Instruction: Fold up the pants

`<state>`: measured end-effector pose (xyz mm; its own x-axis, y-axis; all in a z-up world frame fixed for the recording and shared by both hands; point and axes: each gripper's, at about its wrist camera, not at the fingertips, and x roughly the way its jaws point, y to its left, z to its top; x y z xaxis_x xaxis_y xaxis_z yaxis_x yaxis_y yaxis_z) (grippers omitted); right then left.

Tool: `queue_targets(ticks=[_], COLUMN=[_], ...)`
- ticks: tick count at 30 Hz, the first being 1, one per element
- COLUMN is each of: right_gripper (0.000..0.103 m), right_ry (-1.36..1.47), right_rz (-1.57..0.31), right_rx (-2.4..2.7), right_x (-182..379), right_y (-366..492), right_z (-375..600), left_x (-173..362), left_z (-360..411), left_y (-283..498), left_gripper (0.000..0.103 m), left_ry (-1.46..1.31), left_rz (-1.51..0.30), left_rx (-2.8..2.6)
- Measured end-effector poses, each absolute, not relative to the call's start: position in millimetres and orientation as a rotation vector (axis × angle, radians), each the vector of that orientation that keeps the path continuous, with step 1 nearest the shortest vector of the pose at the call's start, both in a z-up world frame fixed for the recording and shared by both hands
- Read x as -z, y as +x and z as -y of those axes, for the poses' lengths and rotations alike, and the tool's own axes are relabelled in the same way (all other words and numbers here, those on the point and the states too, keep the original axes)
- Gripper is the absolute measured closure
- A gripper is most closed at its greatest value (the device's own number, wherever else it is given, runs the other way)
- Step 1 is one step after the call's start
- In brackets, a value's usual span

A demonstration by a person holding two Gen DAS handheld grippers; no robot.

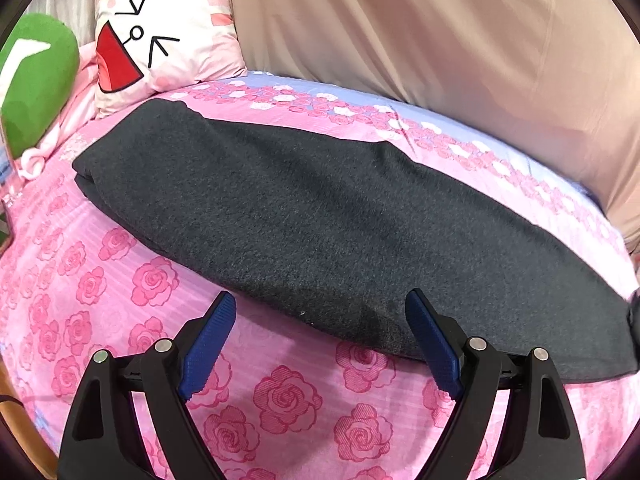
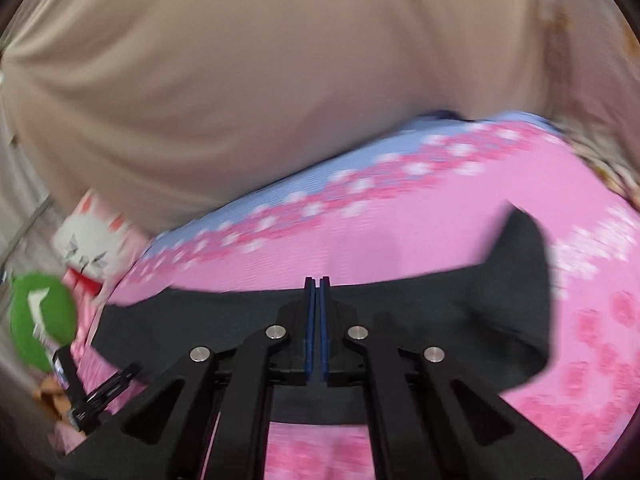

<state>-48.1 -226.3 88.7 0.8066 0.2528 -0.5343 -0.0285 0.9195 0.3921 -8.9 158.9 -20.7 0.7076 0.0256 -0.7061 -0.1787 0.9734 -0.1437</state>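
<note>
the left gripper (image 1: 320, 344) is hovering over the near side of the bed (image 1: 280, 400), its jaws standing wide apart with nothing between them; the blue pads (image 1: 208, 344) are touching neither cloth nor cover, though the right-hand pad is showing in front of the near edge of the pants (image 1: 320, 216). the pants, dark grey and folded lengthwise into one long band, are lying flat on the pink rose-printed bedcover, running from near the pillows at the head end across toward the far edge on the other side, where a lilac strip of the cover is meeting a beige curtain (image 1: 440, 40). a white cartoon-face pillow (image 1: 160, 32) and a green cushion (image 1: 36, 80) are sitting at the head-end corner, just beyond the end of the pants. the right gripper (image 2: 318, 280) is showing its jaws pressed together, pad against pad, and no fabric is visible between them; it is hanging above the pants (image 2: 400, 312), whose one end is lying beside it toward the bed's edge. the right wrist view is blurring heavily, so whether the closed tips are touching the cloth cannot be told.
</note>
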Motion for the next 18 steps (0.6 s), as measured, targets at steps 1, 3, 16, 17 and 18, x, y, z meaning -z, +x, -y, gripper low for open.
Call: queue_targets(ticks=[1, 3, 16, 17, 18], right_gripper=[0.102, 0.101, 0.047, 0.047, 0.047], right_ry=[0.345, 0.325, 0.076, 0.06, 0.04], right_rz=[-0.624, -0.614, -0.769, -0.778, -0.792], right_rx=[-0.175, -0.16, 0.351, 0.346, 0.338], right_x=[-89, -88, -33, -29, -22], right_y=[-40, -33, -83, -81, -75], right_z=[204, 182, 296, 296, 296], left_x=[21, 21, 23, 23, 24], left_z=[-161, -166, -160, -158, -156], left_y=[-10, -11, -4, -3, -2], left_gripper=[0.019, 0.019, 0.019, 0.019, 0.019], left_ry=[-0.222, -0.246, -0.261, -0.252, -0.241], left_rz=[-0.776, -0.775, -0.795, -0.8, -0.807], left_rx=[-0.108, -0.101, -0.012, -0.013, -0.018])
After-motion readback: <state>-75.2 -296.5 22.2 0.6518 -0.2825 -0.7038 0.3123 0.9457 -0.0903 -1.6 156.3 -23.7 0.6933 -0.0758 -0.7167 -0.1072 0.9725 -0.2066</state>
